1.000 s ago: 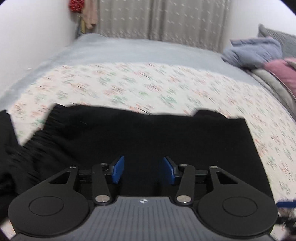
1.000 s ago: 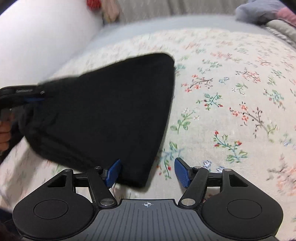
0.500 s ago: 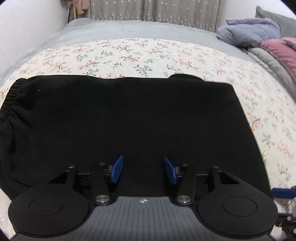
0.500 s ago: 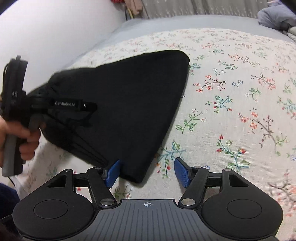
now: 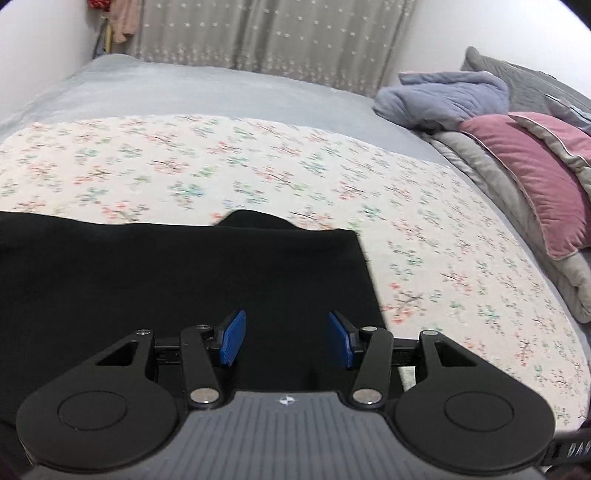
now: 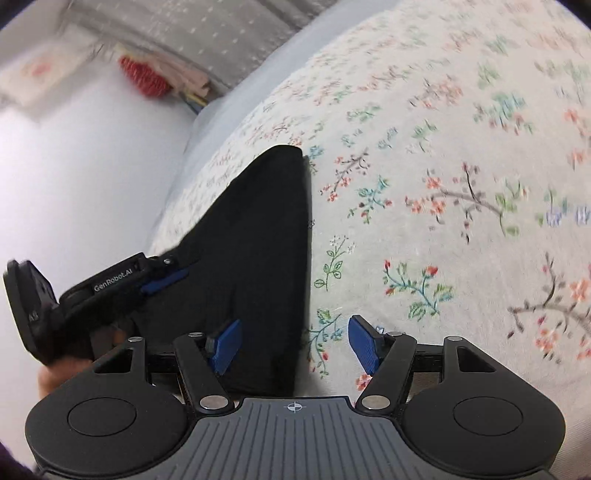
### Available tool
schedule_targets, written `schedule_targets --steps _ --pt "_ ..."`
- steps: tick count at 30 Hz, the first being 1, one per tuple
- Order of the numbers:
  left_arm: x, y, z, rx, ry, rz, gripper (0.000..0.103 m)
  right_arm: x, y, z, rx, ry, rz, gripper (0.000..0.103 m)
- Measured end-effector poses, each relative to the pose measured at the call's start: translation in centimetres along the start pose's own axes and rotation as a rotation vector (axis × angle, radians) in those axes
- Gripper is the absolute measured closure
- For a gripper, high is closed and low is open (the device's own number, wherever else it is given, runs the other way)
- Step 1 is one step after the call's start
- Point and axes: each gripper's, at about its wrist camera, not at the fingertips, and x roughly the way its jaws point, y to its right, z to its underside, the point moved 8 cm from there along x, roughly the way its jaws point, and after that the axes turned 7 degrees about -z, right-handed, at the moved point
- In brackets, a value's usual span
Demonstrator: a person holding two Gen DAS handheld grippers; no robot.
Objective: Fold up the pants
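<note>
The black pants [image 5: 177, 280] lie folded flat on the floral bedspread [image 5: 258, 173]. In the left wrist view my left gripper [image 5: 286, 341] is open and empty, just above the near part of the pants. In the right wrist view my right gripper [image 6: 295, 345] is open and empty, straddling the pants' right edge [image 6: 266, 258] with one finger over the cloth and one over the bedspread [image 6: 443, 184]. The left gripper [image 6: 162, 278] also shows there, low over the pants at the left.
A grey-blue jacket [image 5: 447, 94], a pink pillow [image 5: 532, 173] and grey bedding [image 5: 491, 184] are piled at the bed's right side. A white wall [image 6: 74, 177] runs along the left, curtains [image 5: 273, 33] at the back.
Both views have swung. The left gripper has shifted right along the pants, near their right edge. The right gripper has tilted and moved closer to the left one. Both stay open.
</note>
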Motion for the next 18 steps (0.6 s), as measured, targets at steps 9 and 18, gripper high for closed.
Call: schedule_targets --steps 9,18 --pt "4.0 5.0 0.0 0.047 -0.127 0.059 0.050 4.1 -0.9 2.8 0.039 0.014 -0.064 0.071" --pt "7.0 9.7 -0.8 0.292 -0.220 -0.061 0.031 3.8 -2.6 3.2 -0.071 0.064 0.003 0.086"
